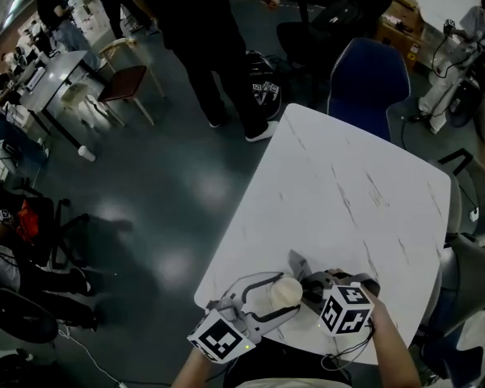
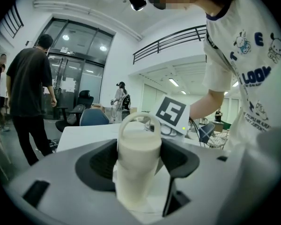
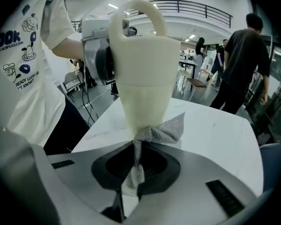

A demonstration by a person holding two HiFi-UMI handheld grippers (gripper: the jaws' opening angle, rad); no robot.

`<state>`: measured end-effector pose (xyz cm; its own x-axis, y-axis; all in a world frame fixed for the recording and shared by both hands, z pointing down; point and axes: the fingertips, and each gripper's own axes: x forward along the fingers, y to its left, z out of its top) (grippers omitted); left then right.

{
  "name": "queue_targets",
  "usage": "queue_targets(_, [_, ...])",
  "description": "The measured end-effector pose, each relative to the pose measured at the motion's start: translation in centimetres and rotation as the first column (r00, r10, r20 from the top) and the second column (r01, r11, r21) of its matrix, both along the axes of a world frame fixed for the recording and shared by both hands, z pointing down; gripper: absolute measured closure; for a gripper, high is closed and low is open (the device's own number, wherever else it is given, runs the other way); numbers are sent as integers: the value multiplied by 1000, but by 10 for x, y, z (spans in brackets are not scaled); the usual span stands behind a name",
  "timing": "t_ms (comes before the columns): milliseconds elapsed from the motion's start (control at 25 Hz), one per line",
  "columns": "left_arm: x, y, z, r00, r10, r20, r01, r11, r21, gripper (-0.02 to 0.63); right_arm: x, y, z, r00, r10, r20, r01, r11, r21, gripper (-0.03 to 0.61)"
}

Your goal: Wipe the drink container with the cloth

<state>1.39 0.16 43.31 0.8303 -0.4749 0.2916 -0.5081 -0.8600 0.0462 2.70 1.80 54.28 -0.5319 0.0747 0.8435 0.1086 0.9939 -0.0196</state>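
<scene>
One container (image 1: pixel 287 291), cloth (image 3: pixel 154 134) touching, at table (image 1: pixel 347 192) edge

Drink container (image 3: pixel 143 78) is hidden below (behind cloth (image 3: pixel 155 131)).

Head view looks down; gripper views closely share the container (image 2: pixel 138 165).

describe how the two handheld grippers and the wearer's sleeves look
The left gripper and right gripper are light grey moulded shells, each with a black-lined claw and a white cube bearing black square markers. The person wears a white short-sleeved cartoon-print T-shirt.
</scene>
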Motion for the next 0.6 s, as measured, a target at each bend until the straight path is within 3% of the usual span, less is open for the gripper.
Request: queue_targets(600, [0, -2, -3, 999, -43, -19, 43, 999, -13, 321, -1, 1, 43, 996, 57, -71, -60, 997, -41, 546])
